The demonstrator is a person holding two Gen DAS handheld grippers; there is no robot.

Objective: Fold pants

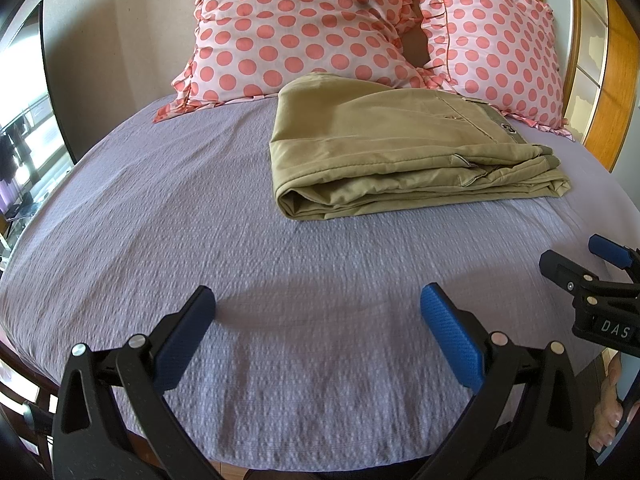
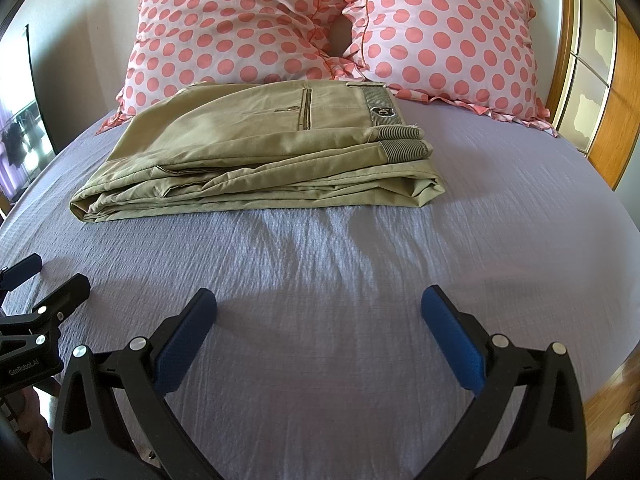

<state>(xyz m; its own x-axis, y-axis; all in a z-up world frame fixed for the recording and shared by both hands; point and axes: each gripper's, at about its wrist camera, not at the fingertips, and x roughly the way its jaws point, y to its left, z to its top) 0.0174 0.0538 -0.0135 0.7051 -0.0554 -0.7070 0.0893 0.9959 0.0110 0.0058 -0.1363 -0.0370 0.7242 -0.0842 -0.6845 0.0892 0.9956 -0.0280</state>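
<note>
Khaki pants [image 1: 384,148] lie folded in a flat stack on the lavender bedspread [image 1: 200,220], near the pillows; they also show in the right wrist view [image 2: 256,160], waistband to the right. My left gripper [image 1: 318,308] is open and empty, over bare bedspread well short of the pants. My right gripper [image 2: 320,308] is open and empty, also short of the pants. The right gripper shows at the right edge of the left wrist view [image 1: 580,260], and the left gripper at the left edge of the right wrist view [image 2: 48,276].
Two pink polka-dot pillows [image 1: 296,28] [image 1: 496,48] lean at the head of the bed behind the pants. A wooden headboard frame [image 1: 612,100] runs along the right. A window [image 1: 24,120] is at the left. The bedspread [image 2: 360,280] has light wrinkles.
</note>
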